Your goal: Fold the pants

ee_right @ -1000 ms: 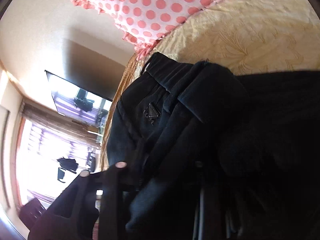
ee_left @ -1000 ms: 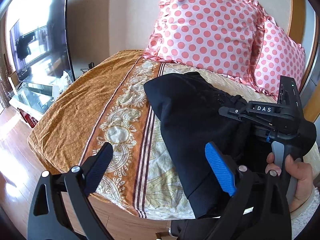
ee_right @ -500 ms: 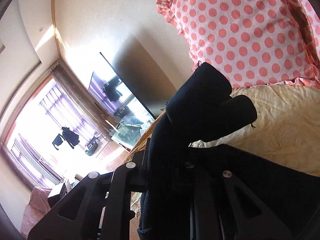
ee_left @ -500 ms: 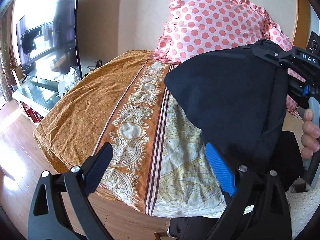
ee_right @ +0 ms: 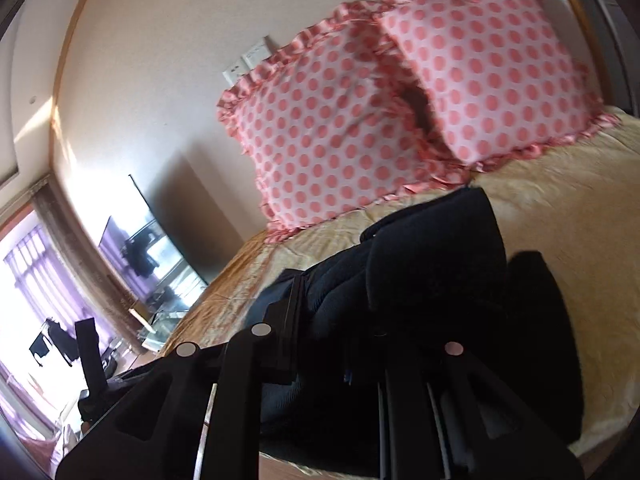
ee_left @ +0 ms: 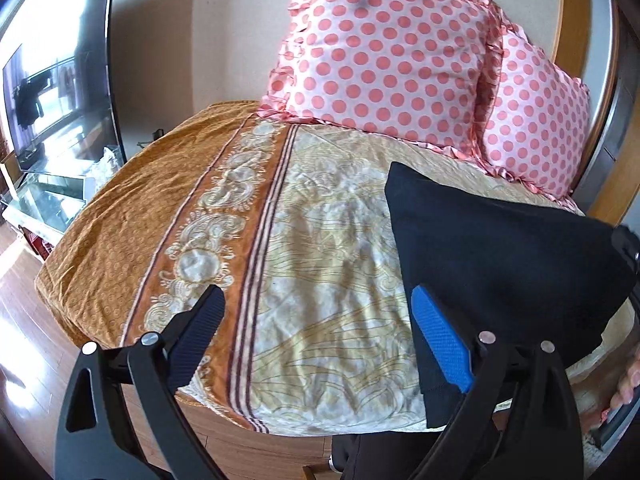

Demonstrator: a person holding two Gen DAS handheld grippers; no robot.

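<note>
The black pants (ee_left: 500,264) hang as a folded bundle over the right side of the bed, their lower corner behind my left gripper's blue pad (ee_left: 440,344). My left gripper (ee_left: 316,300) stands open above the bed's front edge with nothing between its fingers. In the left wrist view only the tip of my right gripper (ee_left: 629,250) shows, at the pants' right edge, with a hand (ee_left: 630,378) below it. In the right wrist view my right gripper (ee_right: 360,312) is shut on the pants (ee_right: 440,260), and the dark cloth hides its fingertips.
The bed has a cream and orange patterned bedspread (ee_left: 248,240). Two pink polka-dot pillows (ee_left: 384,56) lean on the wall at its head. A television (ee_left: 52,92) and a glass stand (ee_left: 44,200) are on the left. Wooden floor (ee_left: 16,320) runs along the bed's left side.
My right gripper lifted the pants off the bed, swung them up and to the right, and now holds them lower at the right side. My left gripper stayed open.
</note>
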